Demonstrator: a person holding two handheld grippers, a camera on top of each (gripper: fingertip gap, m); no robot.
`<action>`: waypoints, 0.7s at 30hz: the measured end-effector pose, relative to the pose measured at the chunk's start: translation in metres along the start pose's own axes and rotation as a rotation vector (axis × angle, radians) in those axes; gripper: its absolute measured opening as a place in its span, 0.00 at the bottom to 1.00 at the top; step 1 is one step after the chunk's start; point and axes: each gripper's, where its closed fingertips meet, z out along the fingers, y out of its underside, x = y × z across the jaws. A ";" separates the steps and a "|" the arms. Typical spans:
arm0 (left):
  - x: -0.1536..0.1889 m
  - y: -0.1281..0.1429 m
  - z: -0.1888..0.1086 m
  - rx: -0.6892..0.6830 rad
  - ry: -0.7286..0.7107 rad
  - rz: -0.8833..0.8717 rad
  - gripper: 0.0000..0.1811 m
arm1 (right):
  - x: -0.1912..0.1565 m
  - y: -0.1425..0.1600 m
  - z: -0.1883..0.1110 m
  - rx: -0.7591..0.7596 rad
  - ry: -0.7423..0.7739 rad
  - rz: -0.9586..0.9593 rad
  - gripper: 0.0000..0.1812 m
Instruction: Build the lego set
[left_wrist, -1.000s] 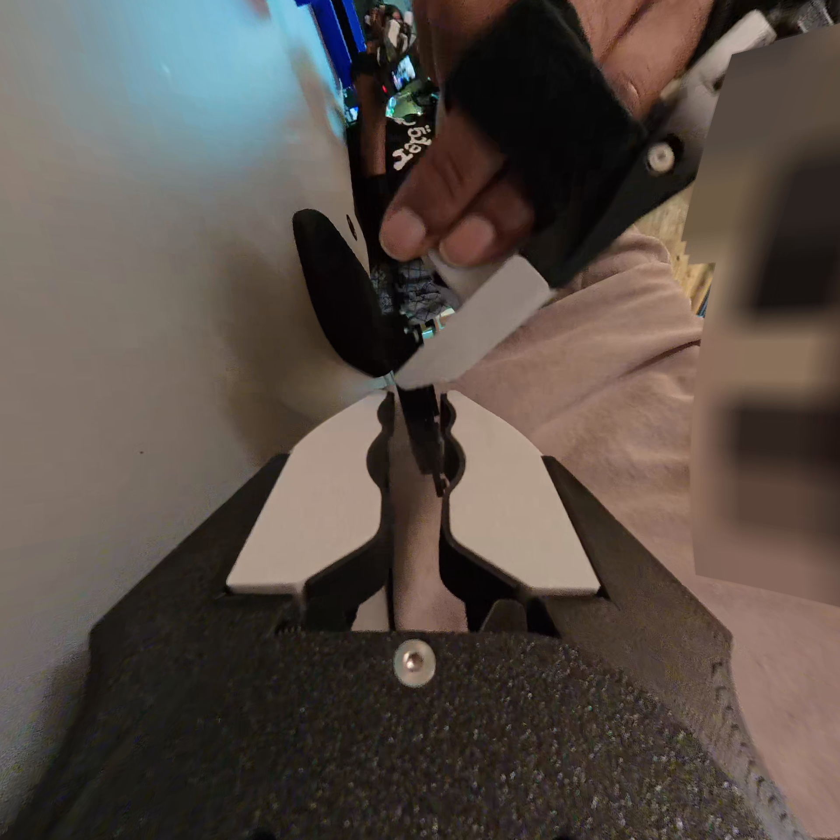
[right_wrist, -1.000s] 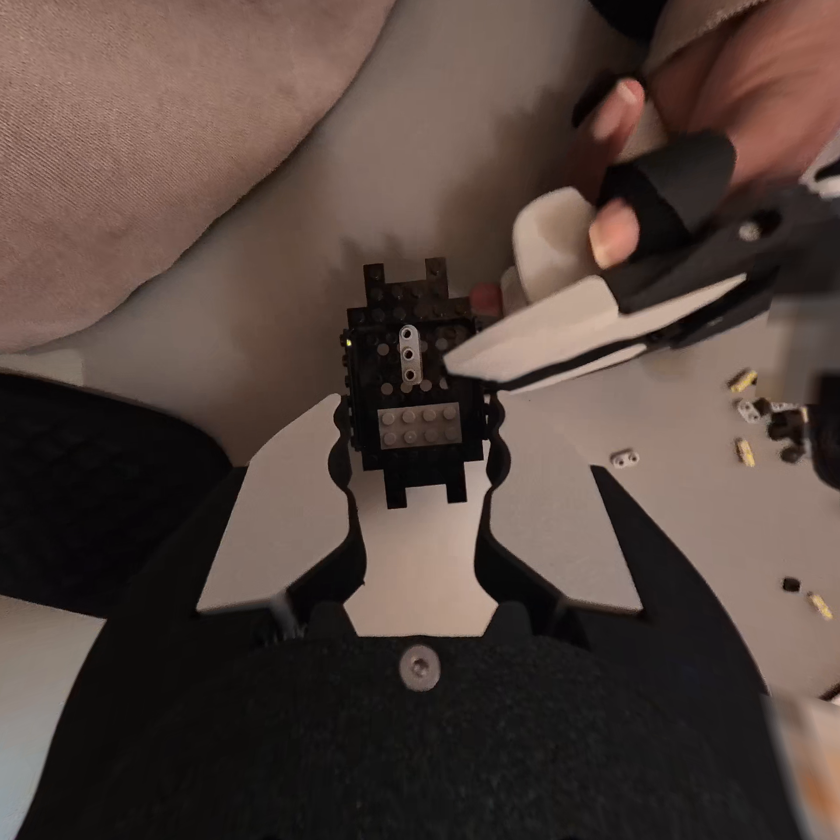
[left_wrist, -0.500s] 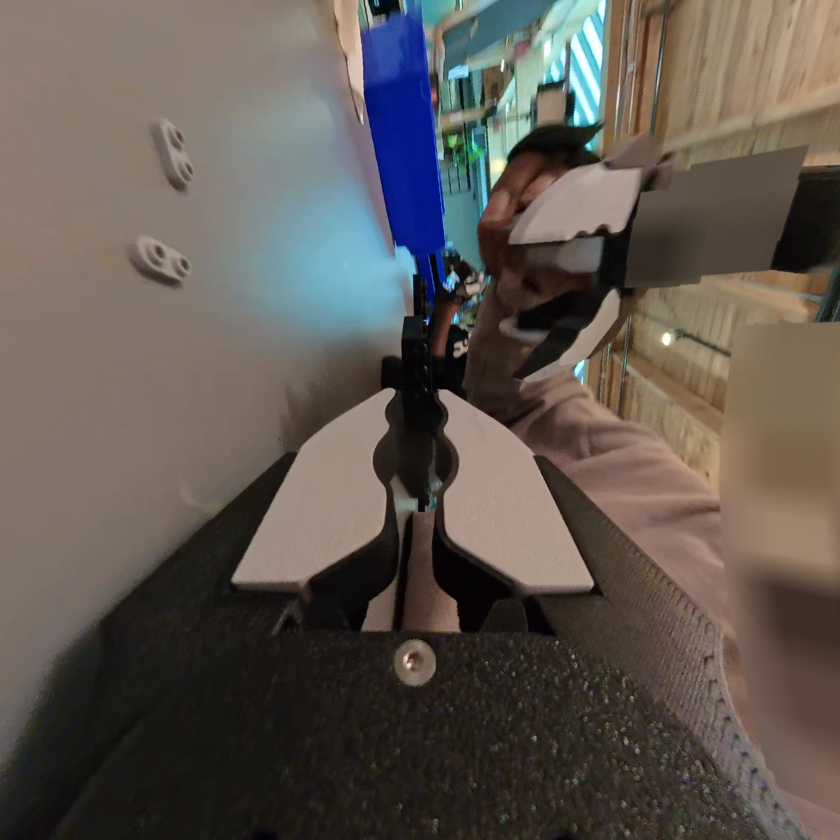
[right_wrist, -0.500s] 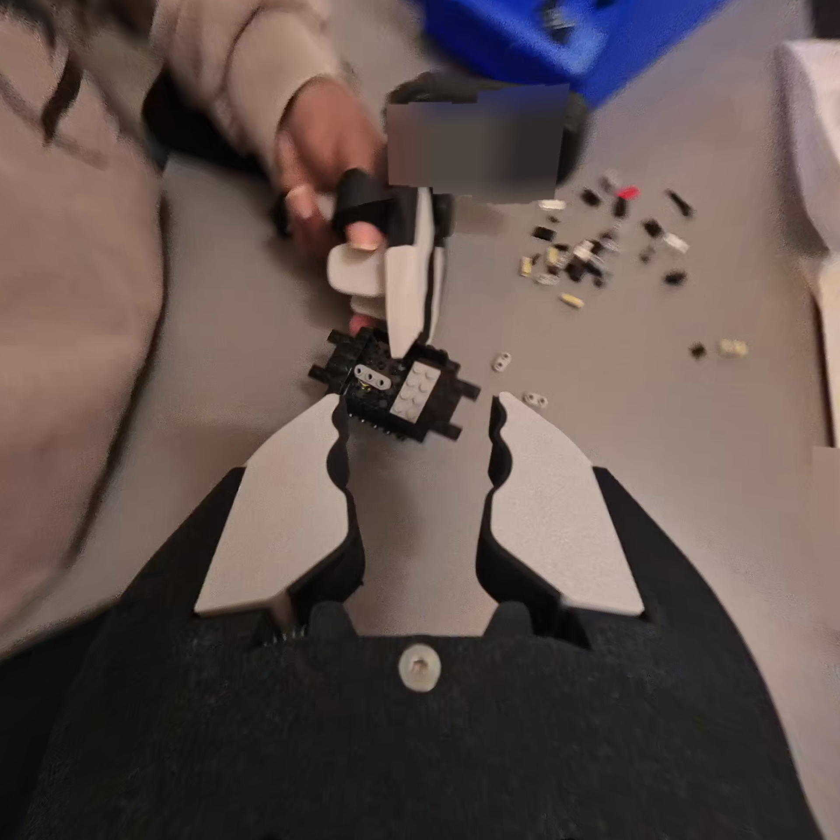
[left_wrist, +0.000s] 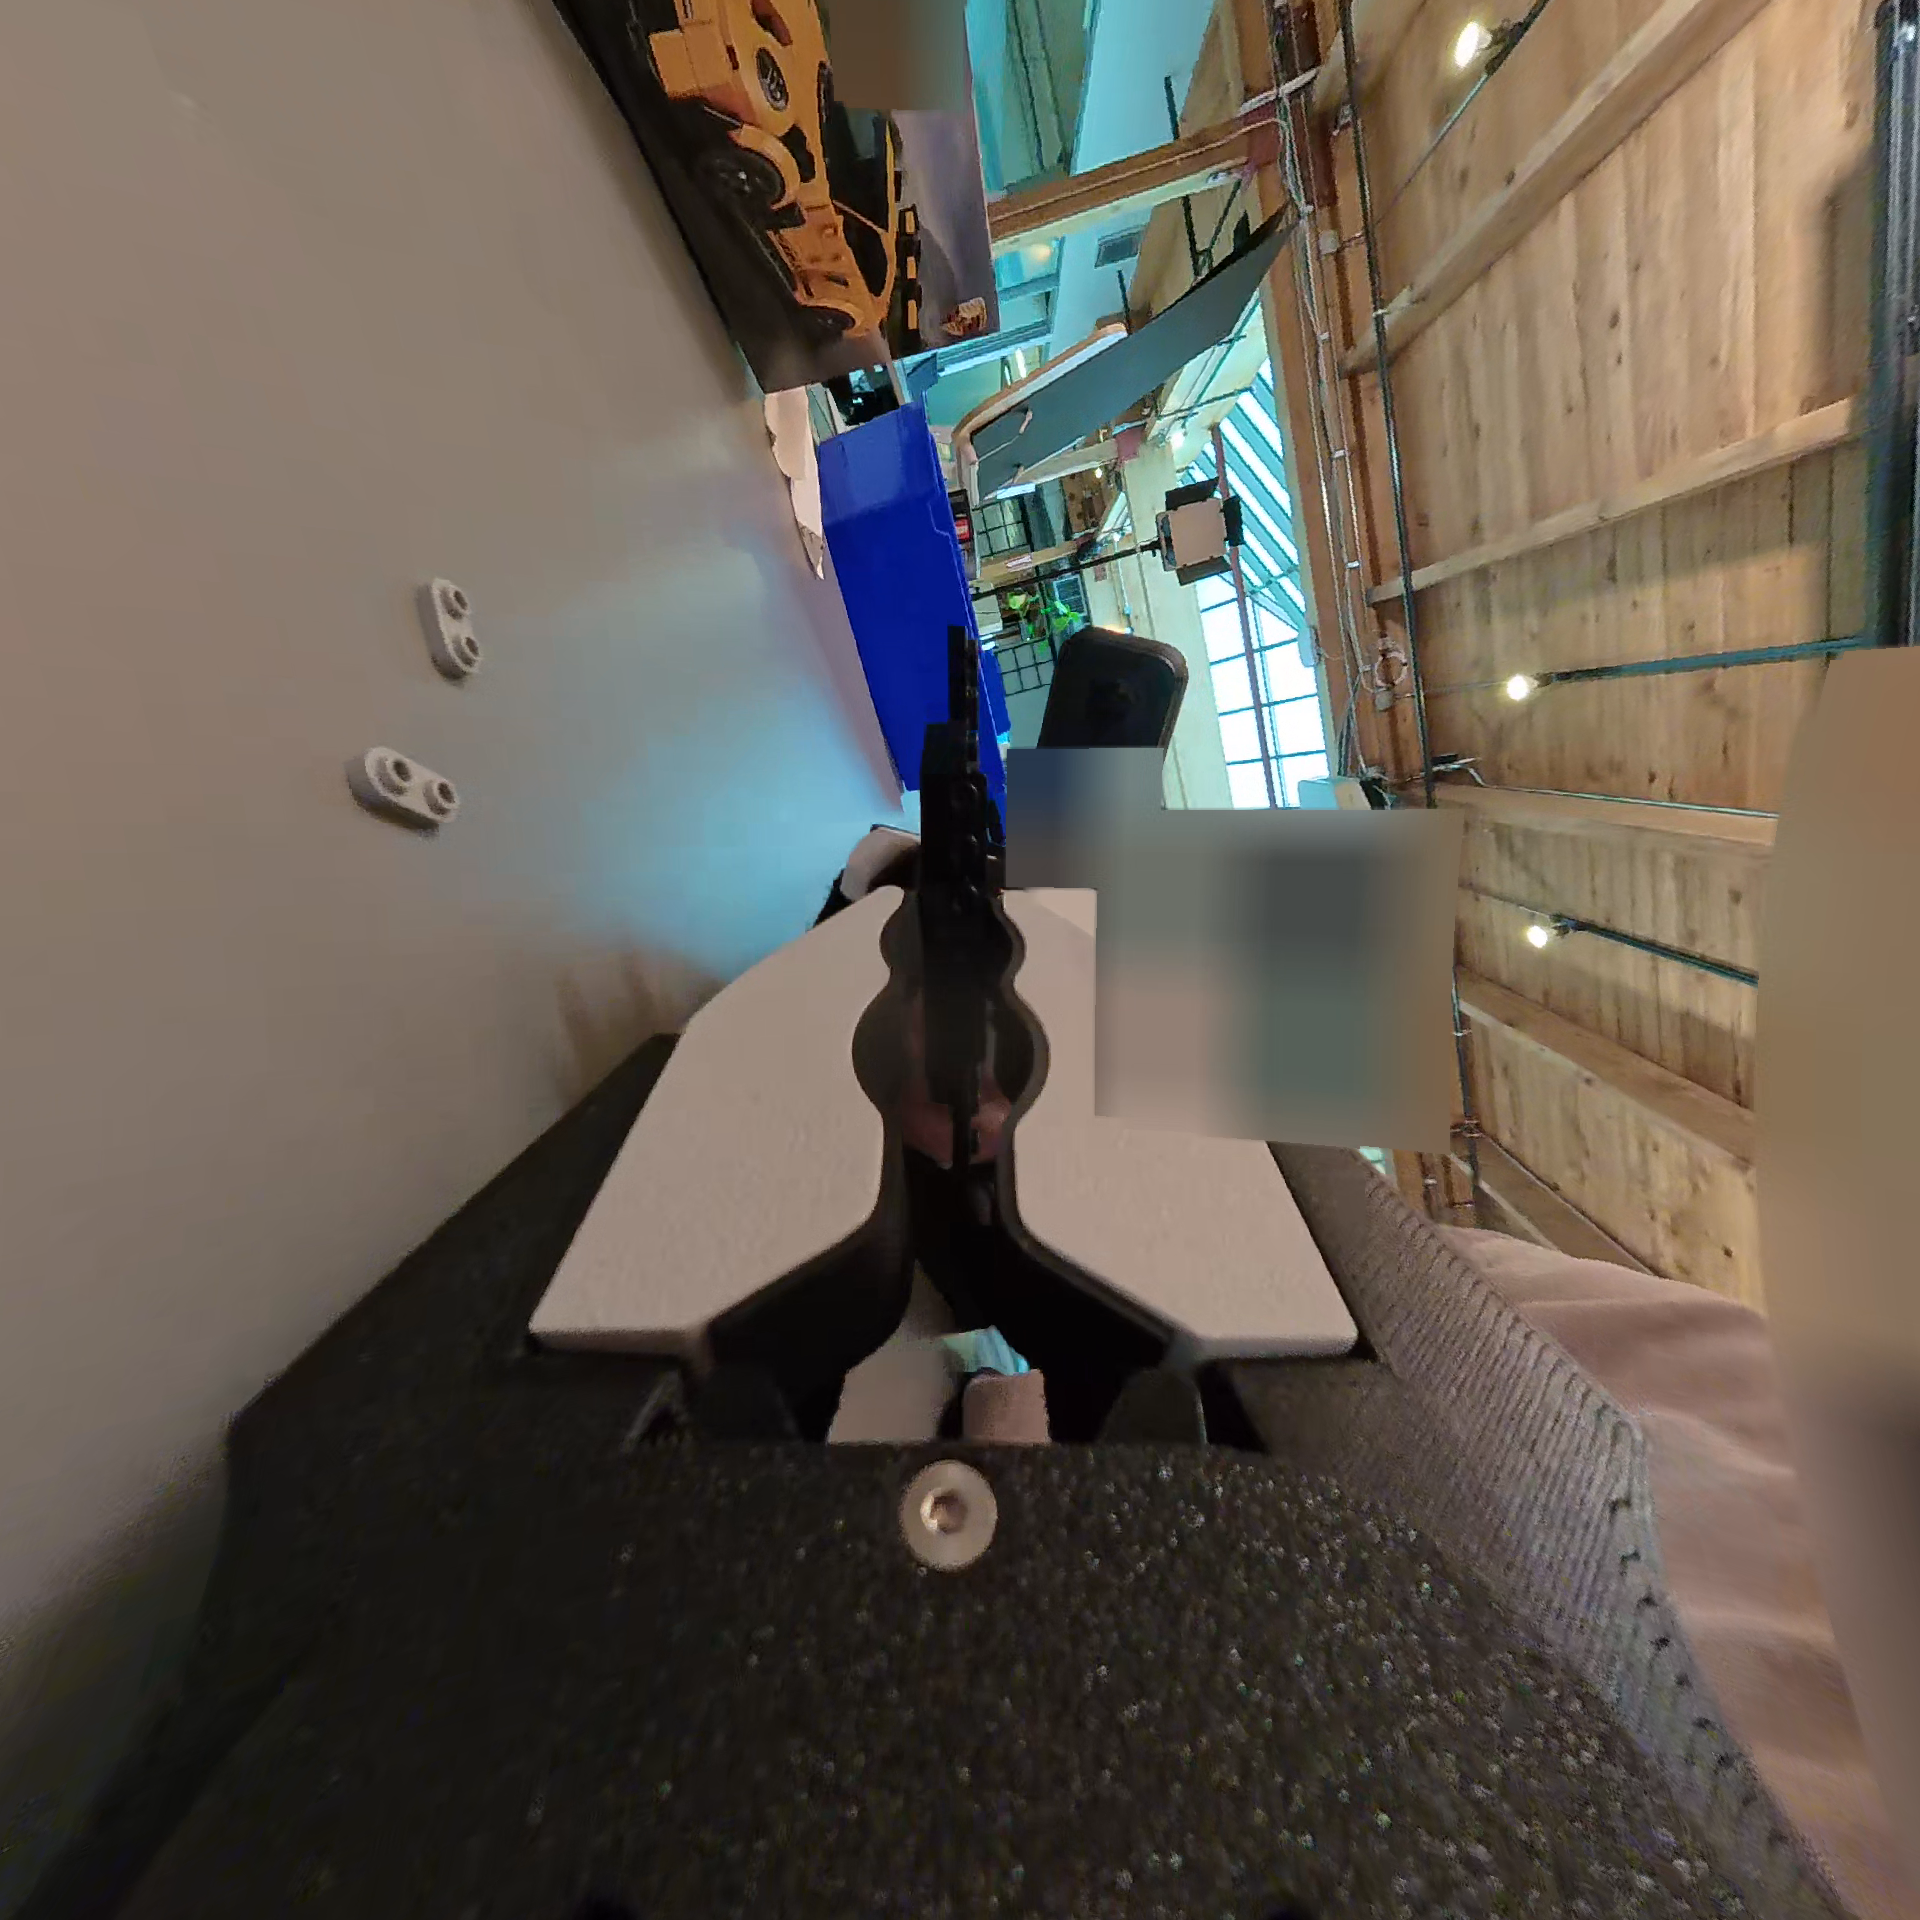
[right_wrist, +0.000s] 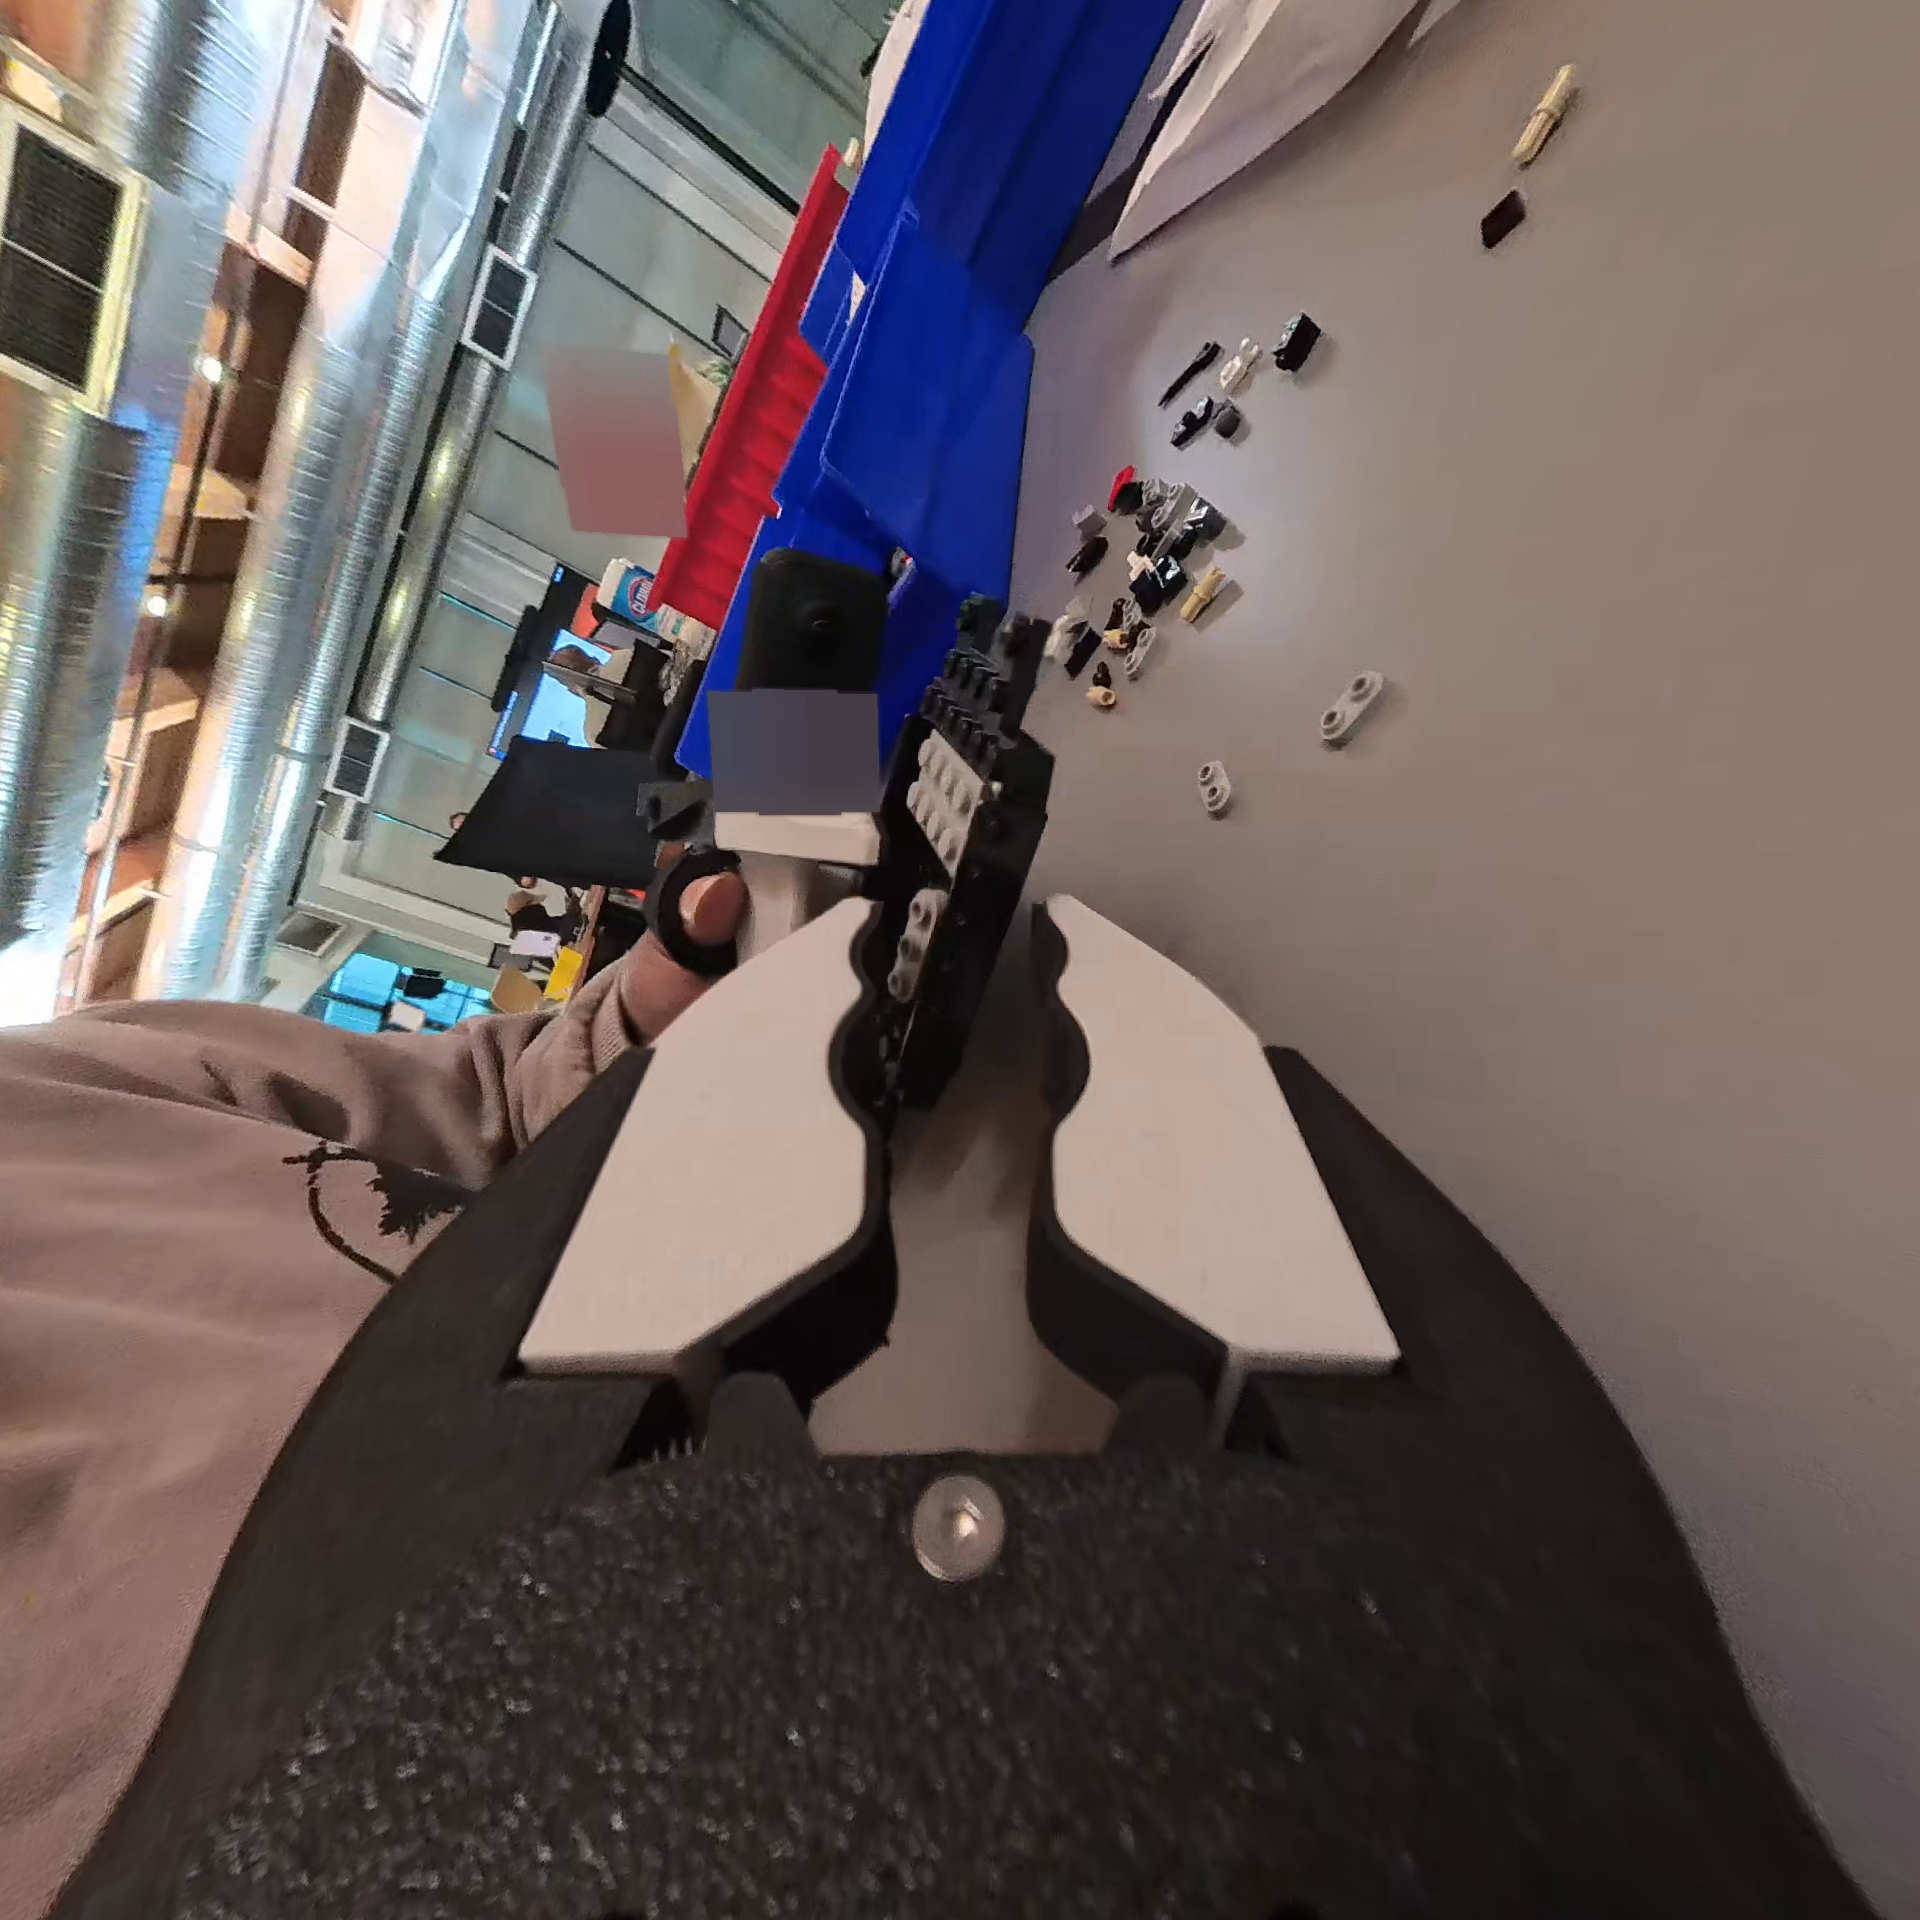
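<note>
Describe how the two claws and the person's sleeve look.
Both claws, left and right, match: flat pale grey fingers with scalloped black inner edges, on a speckled black body with one silver screw. The sleeve is beige with a dark print.

Both wrist cameras are rolled sideways, looking low along the table (left_wrist: 312, 416), which stands as a wall on the left in the left view and on the right in the right view (right_wrist: 1558, 935). Each sits close behind its own fingers. Both views share the black build (left_wrist: 958, 831) (right_wrist: 977, 790), two grey plates and the blue bins.
</note>
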 end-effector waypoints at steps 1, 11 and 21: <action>0.000 -0.001 -0.001 0.004 -0.005 0.015 0.06 | 0.000 -0.001 0.002 0.003 -0.008 0.010 0.11; 0.001 0.000 -0.003 0.021 -0.056 0.123 0.06 | 0.001 0.000 0.005 -0.025 0.031 -0.069 0.11; 0.008 0.000 -0.006 0.050 -0.053 0.142 0.07 | -0.004 0.002 0.003 -0.039 0.043 -0.237 0.08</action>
